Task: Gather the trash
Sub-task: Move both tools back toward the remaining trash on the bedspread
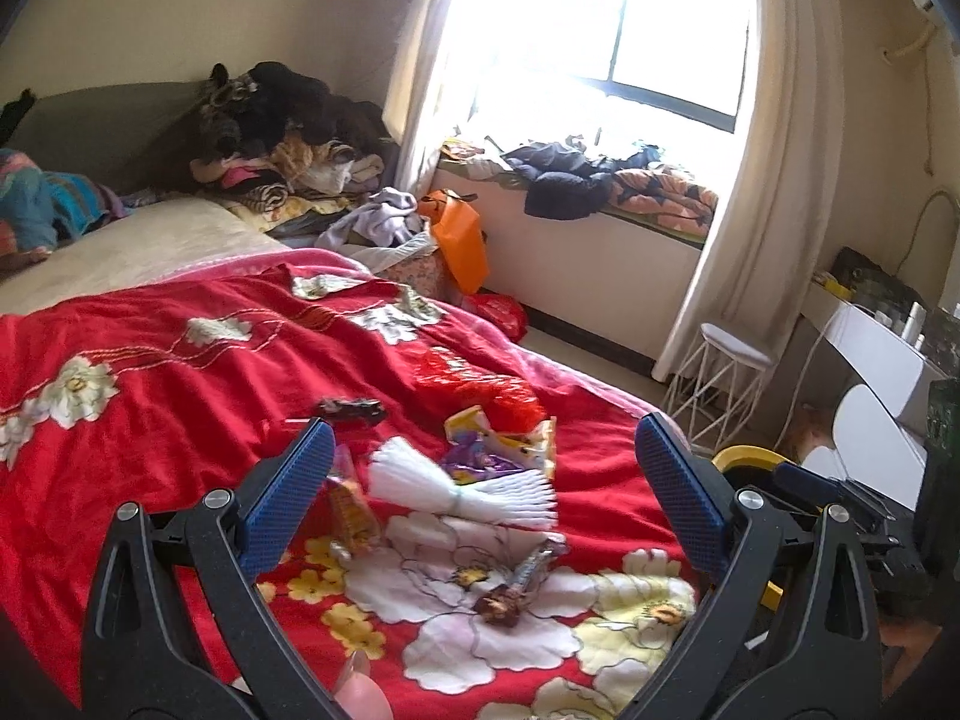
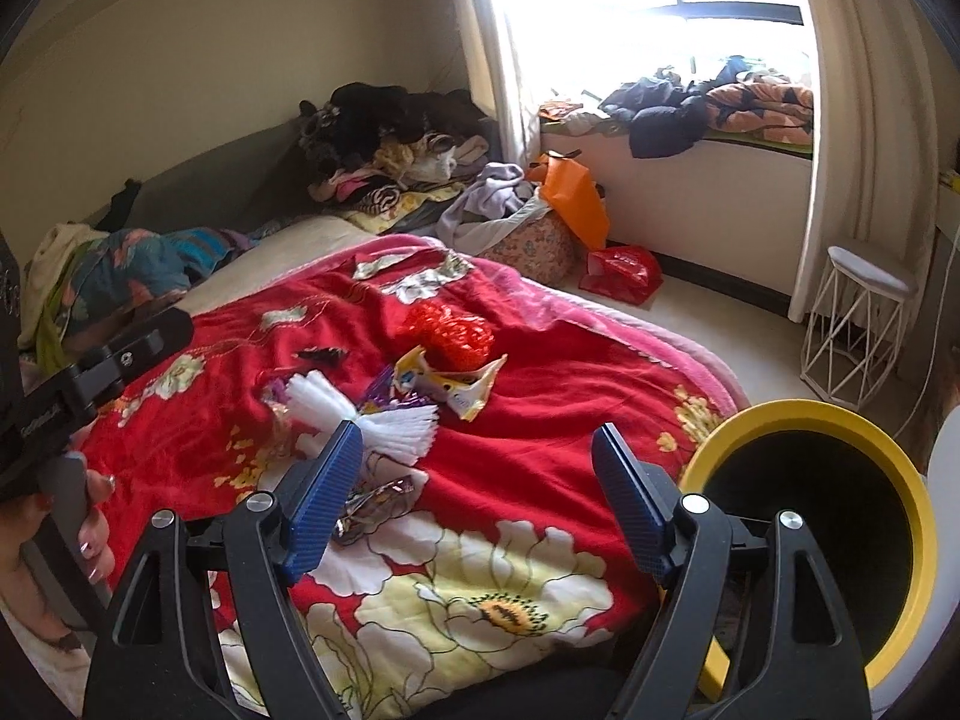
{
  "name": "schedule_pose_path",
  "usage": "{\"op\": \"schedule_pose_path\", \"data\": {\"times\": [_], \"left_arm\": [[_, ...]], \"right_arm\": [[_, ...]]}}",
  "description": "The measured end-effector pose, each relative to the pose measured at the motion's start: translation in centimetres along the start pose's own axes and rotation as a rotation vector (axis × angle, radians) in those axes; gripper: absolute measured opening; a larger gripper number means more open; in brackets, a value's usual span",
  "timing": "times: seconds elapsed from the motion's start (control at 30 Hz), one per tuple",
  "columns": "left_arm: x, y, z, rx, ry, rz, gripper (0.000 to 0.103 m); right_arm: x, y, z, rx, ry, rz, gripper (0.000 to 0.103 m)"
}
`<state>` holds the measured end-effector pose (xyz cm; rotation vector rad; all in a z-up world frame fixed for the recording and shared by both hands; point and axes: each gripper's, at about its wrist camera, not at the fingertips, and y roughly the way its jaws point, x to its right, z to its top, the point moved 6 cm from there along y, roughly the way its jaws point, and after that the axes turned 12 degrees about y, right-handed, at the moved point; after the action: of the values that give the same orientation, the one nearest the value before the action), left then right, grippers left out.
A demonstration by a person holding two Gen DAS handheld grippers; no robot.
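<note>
Your trash lies scattered on the red floral quilt (image 1: 150, 384) ahead of both tongs, while the yellow-rimmed bin (image 2: 810, 528) stands off the bed edge just right of your right gripper (image 2: 477, 498), whose jaws are apart and empty. The white fringed bundle (image 1: 462, 489) lies crosswise between the tips of your left gripper (image 1: 483, 492), also apart and empty and the nearer one. Crumpled wrappers (image 1: 504, 447) sit just beyond, a foil candy wrapper (image 1: 516, 585) below, nothing blocking.
</note>
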<state>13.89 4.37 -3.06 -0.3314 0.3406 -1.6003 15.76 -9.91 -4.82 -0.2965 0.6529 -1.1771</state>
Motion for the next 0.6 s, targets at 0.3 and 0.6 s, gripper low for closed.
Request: {"op": "schedule_pose_path", "data": {"times": [0.3,0.6], "left_arm": [[-3.9,0.6,-1.7,-0.034,-0.076,0.049,0.092],[-8.4,2.1,-4.4,-0.102,-0.176,0.089,0.092]], "right_arm": [[-2.5,1.9,-1.3,-0.051,-0.048,0.023,0.077],[-3.7,5.3,-1.6,-0.11,-0.013,0.059,0.077]]}}
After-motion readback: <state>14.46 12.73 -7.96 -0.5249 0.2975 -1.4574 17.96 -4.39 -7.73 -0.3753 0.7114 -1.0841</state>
